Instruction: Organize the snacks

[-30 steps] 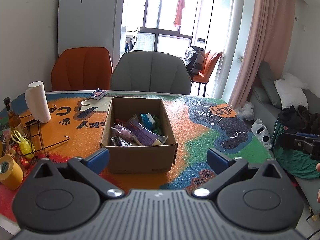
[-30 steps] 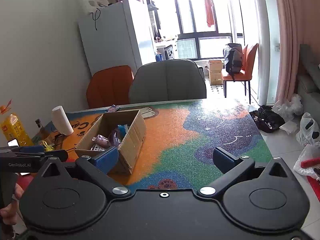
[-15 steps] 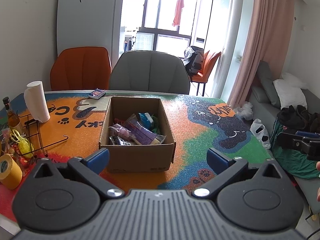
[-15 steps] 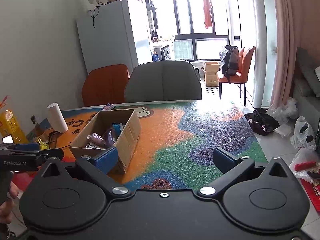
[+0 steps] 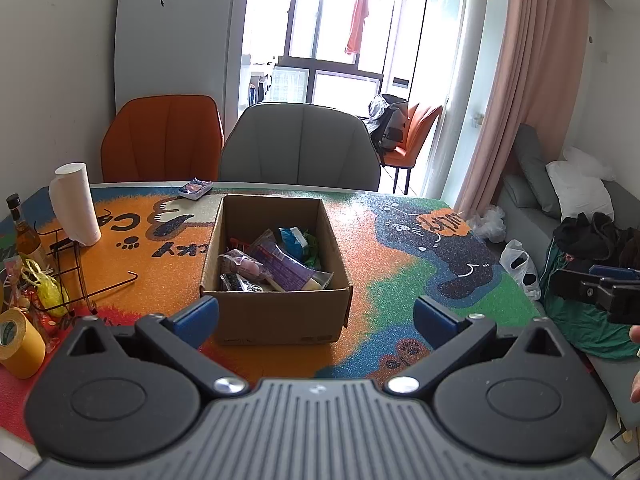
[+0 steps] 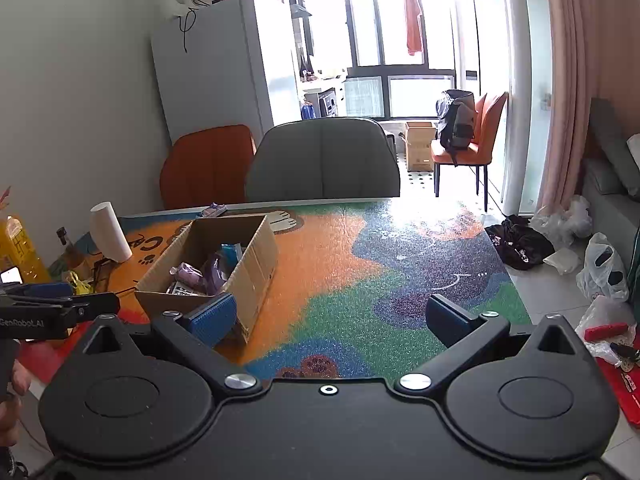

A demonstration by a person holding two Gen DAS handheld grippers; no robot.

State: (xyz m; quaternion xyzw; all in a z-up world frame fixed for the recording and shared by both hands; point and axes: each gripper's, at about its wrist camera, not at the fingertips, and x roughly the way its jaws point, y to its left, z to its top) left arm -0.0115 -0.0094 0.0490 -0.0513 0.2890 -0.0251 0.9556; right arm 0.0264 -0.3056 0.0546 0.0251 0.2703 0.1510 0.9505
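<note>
Left gripper point(image 5: 316, 314): spread wide, holding nothing, hovering short of the table's near edge.
Right gripper point(image 6: 330, 318): likewise spread wide and empty, off to the right of the cardboard box point(image 5: 276, 312), above the near rim of the table point(image 6: 360, 280).
Snacks point(image 5: 276, 266): heaped in the box straight ahead of the left gripper, between the lines of its two fingers; purple packet on top, teal and green wrappers behind, dark small packs toward the near wall.
Stray packet point(image 5: 195, 189): lying on the table beyond the box's far-left corner, well apart from both grippers.
Left-side clutter: paper towel roll point(image 5: 75, 204), bottle point(image 5: 24, 232), wire rack point(image 5: 76, 276) and tape roll point(image 5: 18, 338), all left of the left gripper.
Risk, box: light and open-topped, likely to slide or tip if a finger catches the near wall on the way in.
Risk, packets: glossy and overlapping, apt to slip out or come up two at a time under a shallow pinch.
Risk, stray packet: long reach over the box, with a chance of dragging the box or clipping the roll and rack.
Risk, grippers: close side by side, liable to collide if both head for the box.
Change from earlier: both views sit slightly farther back from the box than a second ago, the right one also showing more floor; fingers as widely spread as before, contents of the box unmoved.
</note>
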